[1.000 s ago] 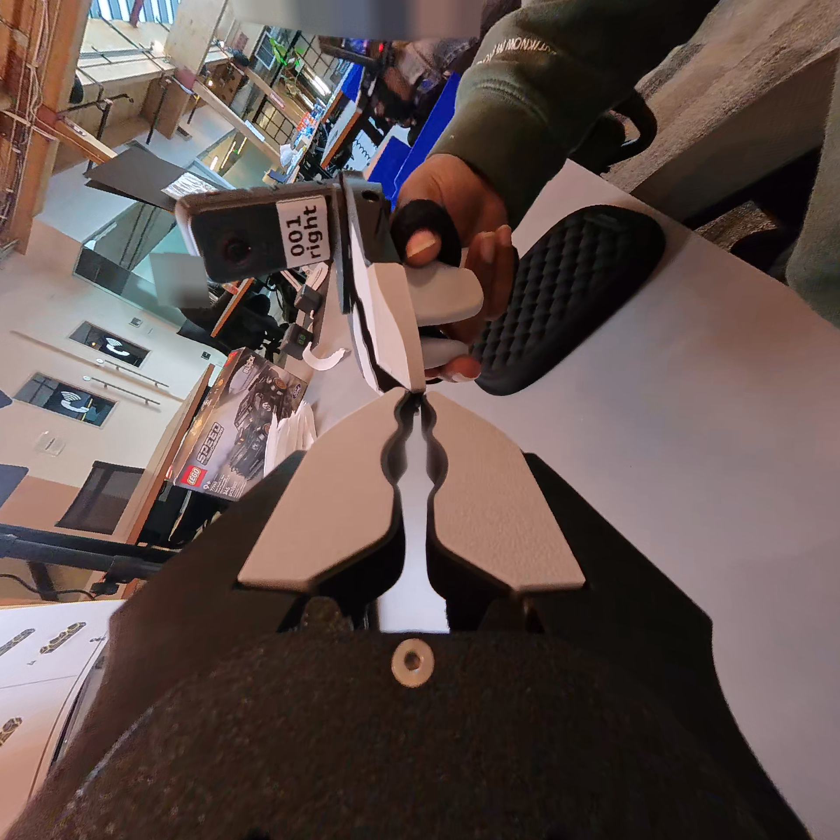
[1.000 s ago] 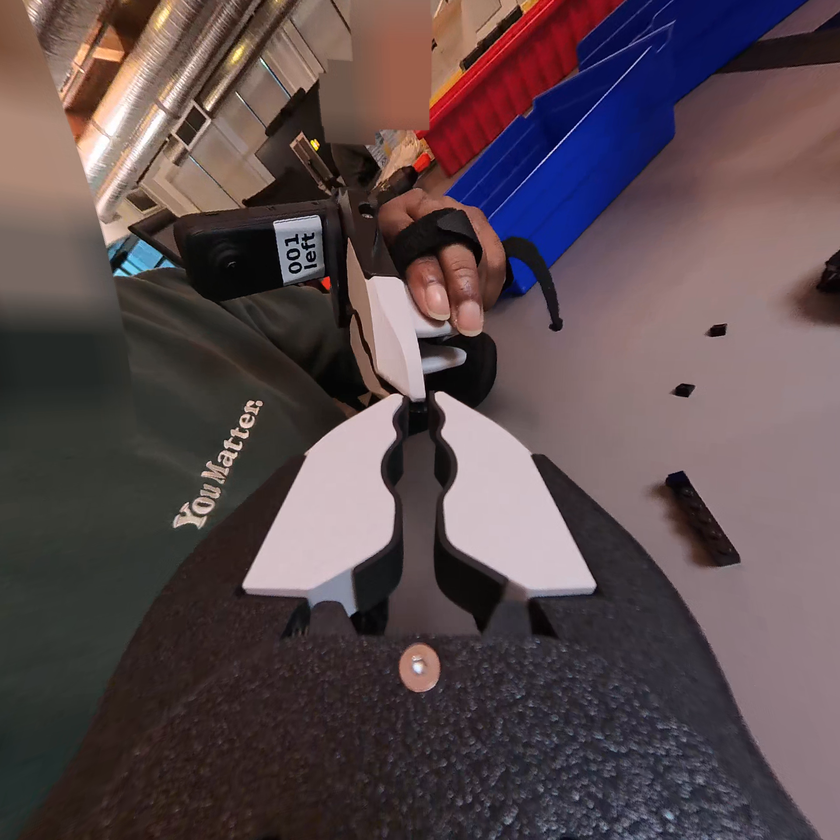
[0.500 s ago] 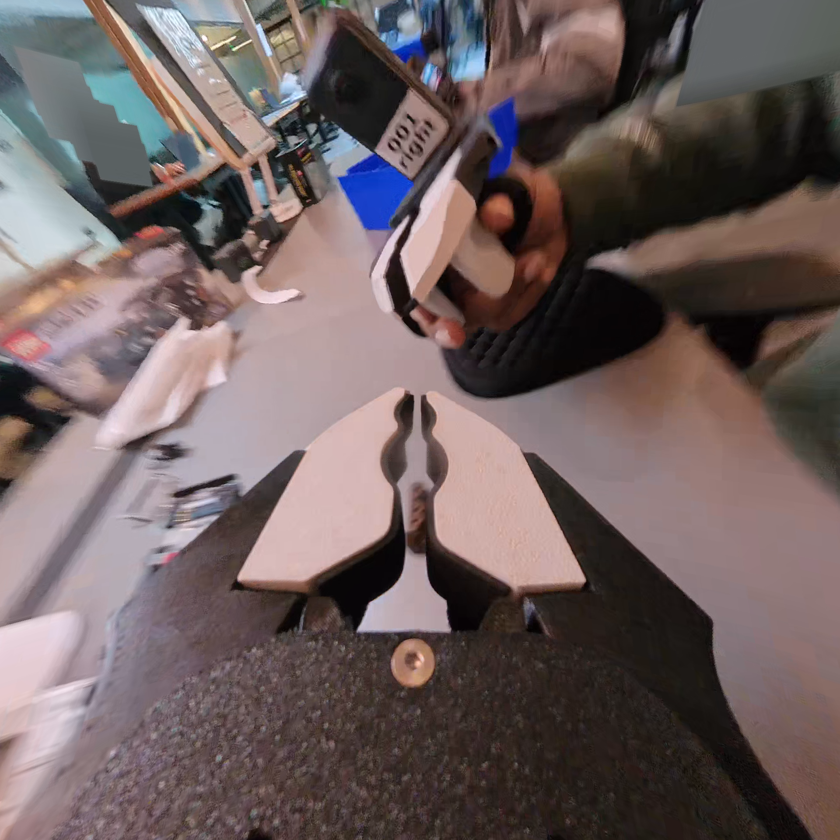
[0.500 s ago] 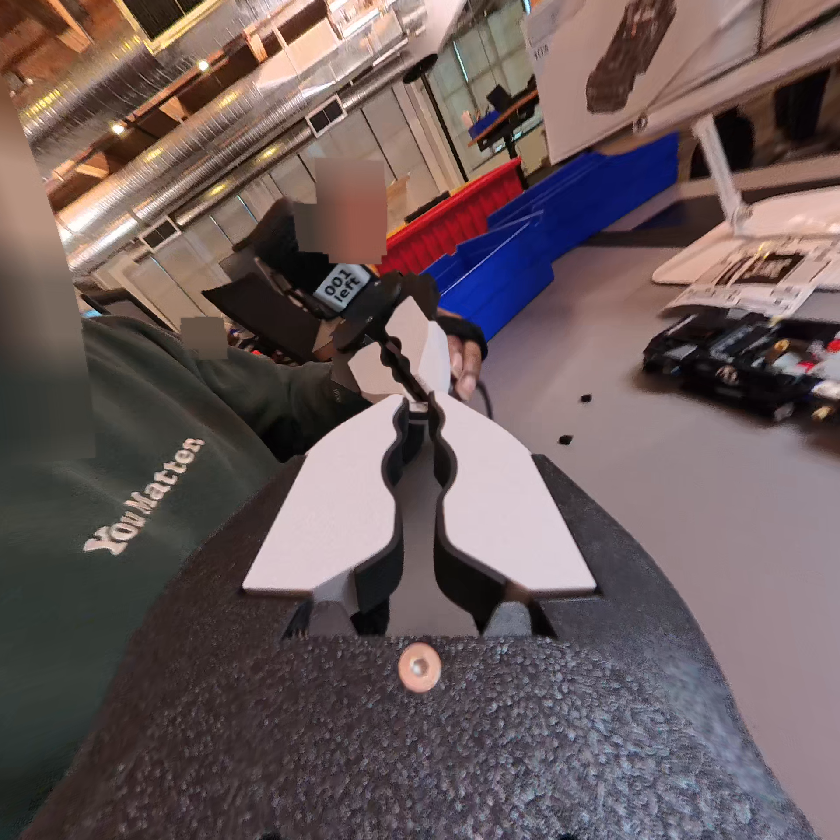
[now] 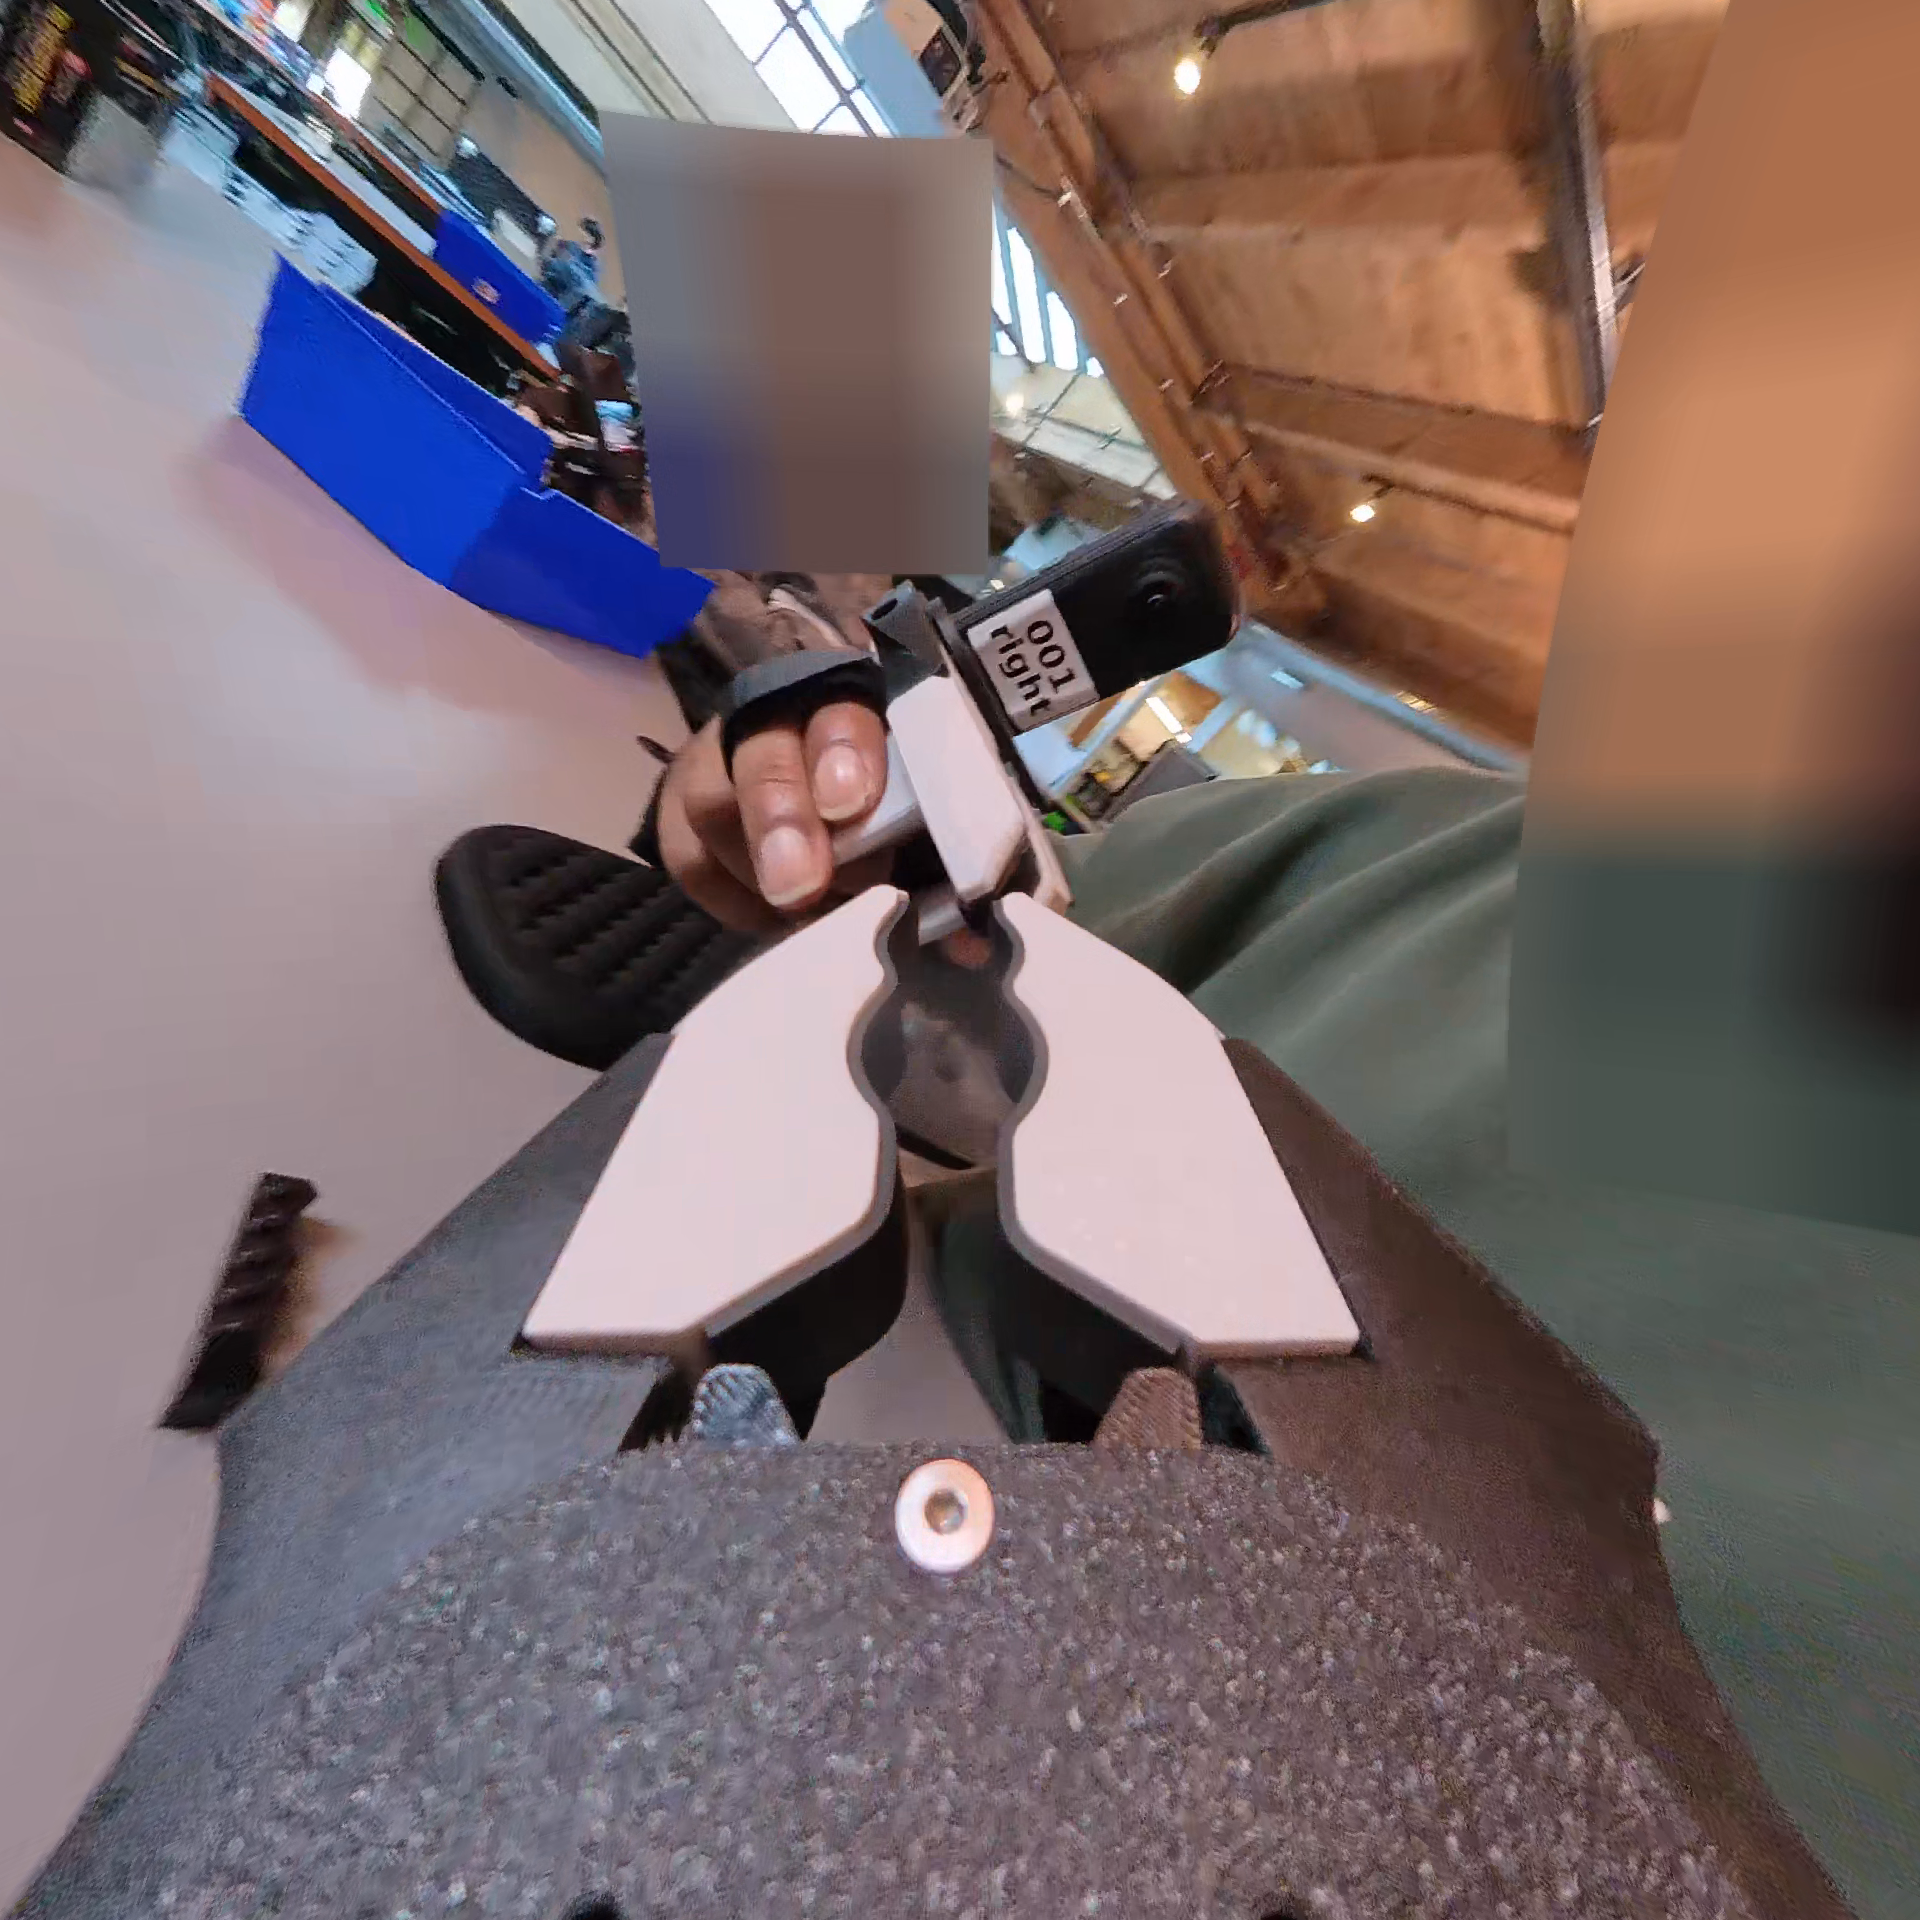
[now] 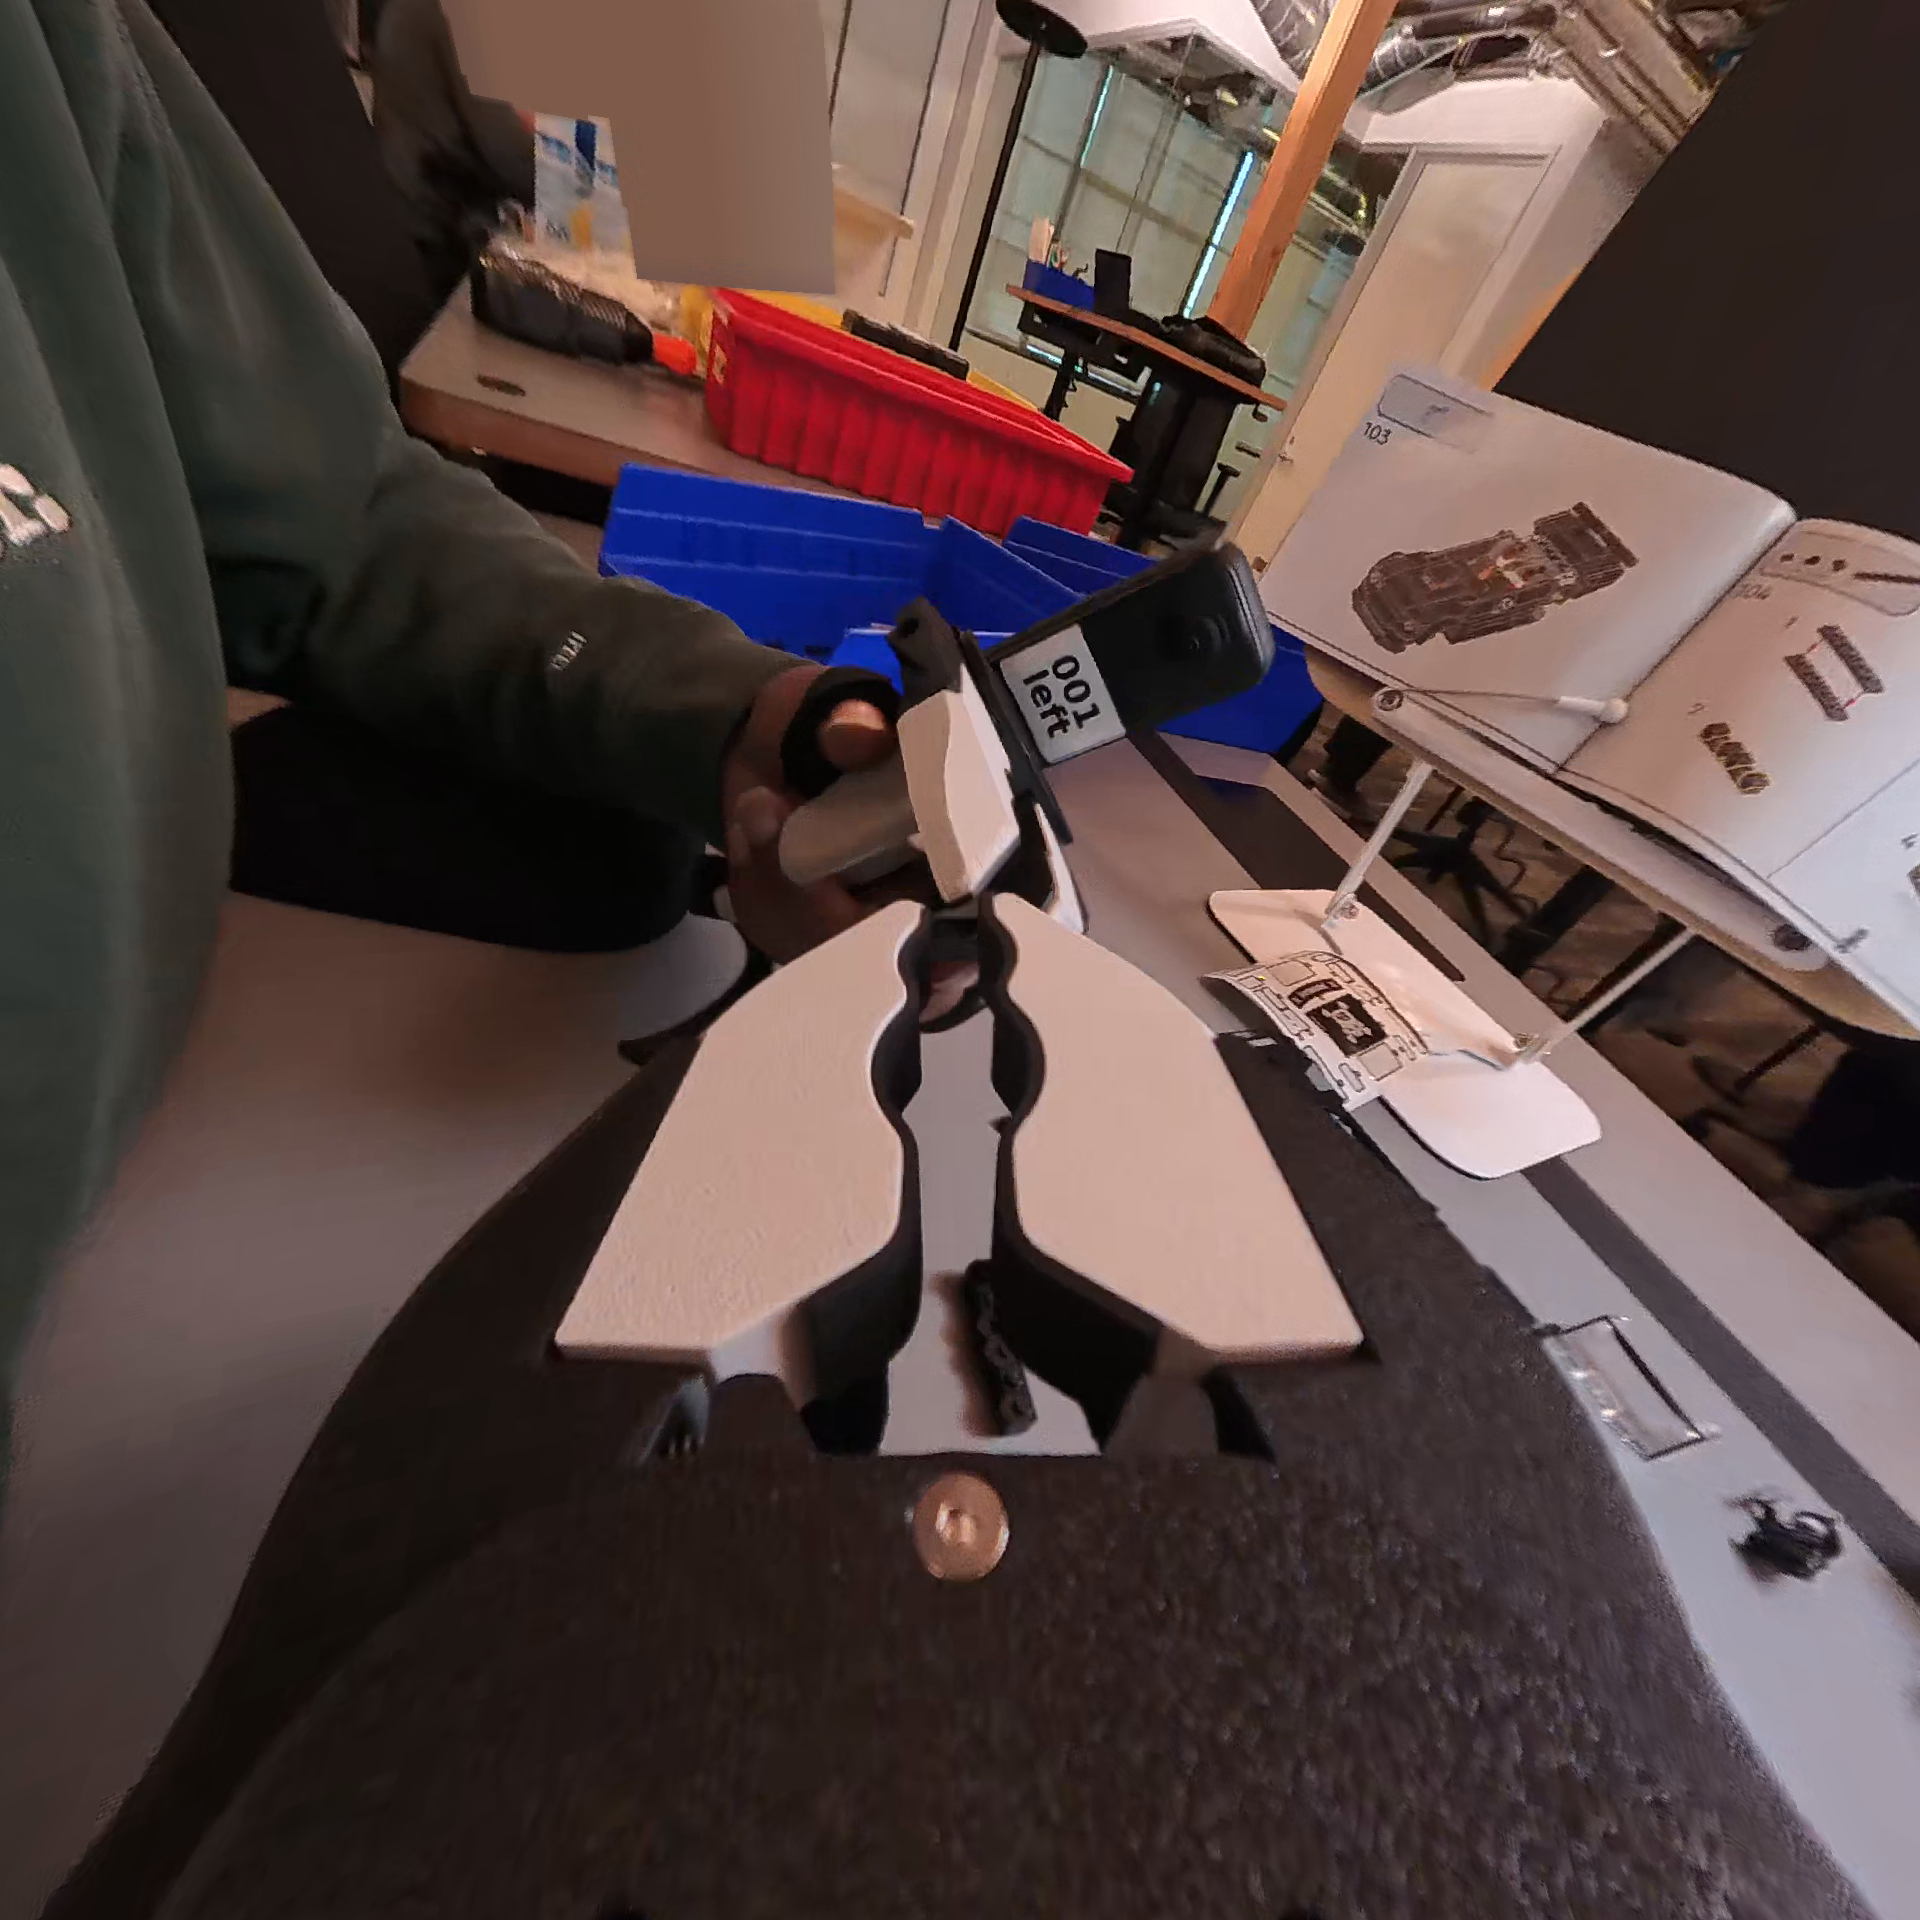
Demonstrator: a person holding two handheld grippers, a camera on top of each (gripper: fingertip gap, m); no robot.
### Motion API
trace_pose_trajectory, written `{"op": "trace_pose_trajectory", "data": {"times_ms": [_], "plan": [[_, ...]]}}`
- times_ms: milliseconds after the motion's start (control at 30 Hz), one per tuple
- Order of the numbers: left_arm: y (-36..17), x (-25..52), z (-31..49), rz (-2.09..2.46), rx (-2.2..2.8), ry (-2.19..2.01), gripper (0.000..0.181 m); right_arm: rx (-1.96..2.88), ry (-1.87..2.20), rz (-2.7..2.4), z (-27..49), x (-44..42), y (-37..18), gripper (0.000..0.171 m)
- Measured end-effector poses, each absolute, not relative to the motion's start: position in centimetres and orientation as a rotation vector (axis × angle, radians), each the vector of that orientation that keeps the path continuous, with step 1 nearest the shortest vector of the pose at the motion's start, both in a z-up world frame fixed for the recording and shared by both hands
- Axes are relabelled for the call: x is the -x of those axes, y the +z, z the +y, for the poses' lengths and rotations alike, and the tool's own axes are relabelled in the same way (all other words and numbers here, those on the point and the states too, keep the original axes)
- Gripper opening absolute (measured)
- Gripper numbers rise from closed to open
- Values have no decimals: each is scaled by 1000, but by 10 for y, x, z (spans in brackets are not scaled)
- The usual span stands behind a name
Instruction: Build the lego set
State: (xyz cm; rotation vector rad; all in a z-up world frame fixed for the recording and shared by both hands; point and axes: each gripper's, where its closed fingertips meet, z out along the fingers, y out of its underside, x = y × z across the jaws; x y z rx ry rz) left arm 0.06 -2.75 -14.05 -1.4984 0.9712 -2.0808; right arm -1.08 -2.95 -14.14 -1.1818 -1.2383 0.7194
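Note:
My right gripper (image 6: pixel 958 909) is shut on a small black lego piece (image 6: pixel 951 928) at its tips. My left gripper (image 5: pixel 951 912) meets it tip to tip above the grey table (image 5: pixel 208 831). The left jaws stand a little apart, with the right gripper's fingertips (image 5: pixel 940 920) between them. I cannot tell whether the left jaws touch the piece. The left gripper's fingers (image 6: pixel 956 800) also show side-on in the right wrist view. A long black studded lego piece (image 5: pixel 244 1299) lies on the table and shows through the right gripper's gap (image 6: pixel 997 1361).
Blue bins (image 6: pixel 790 551) and a red bin (image 6: pixel 894 416) stand at the back. An open instruction booklet (image 6: pixel 1558 582) rests on a white stand, with a sticker sheet (image 6: pixel 1340 1013) below it. A black padded rest (image 5: pixel 561 935) lies behind the hands. A small black part (image 6: pixel 1787 1548) lies at the right. The grippers are tip to tip, or close to it.
Both grippers swung round and their tips came back together after parting half a second ago. The left jaws now stand wider apart than before. The right gripper kept its grip on the piece.

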Motion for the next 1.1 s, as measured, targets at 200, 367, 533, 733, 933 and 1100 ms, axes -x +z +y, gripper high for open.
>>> {"op": "trace_pose_trajectory", "data": {"times_ms": [200,367,533,733,933,1100], "plan": [[-141,-1,-29,933,1520,-2182,7,1161,641,-1269,-25,12,-144,8],[-142,-2,-27,908,1545,-2201,4,1150,583,-1291,-23,11,-146,8],[-147,-2,-20,885,1576,-2150,3,1191,544,-1302,-16,10,-151,8],[-154,-2,-8,826,1616,-2107,3,1267,508,-1333,-5,7,-161,15],[-165,-1,2,778,1688,-2070,2,1291,389,-1365,4,3,-166,11],[-170,-1,7,731,1711,-2065,2,1331,350,-1398,8,5,-173,10]]}}
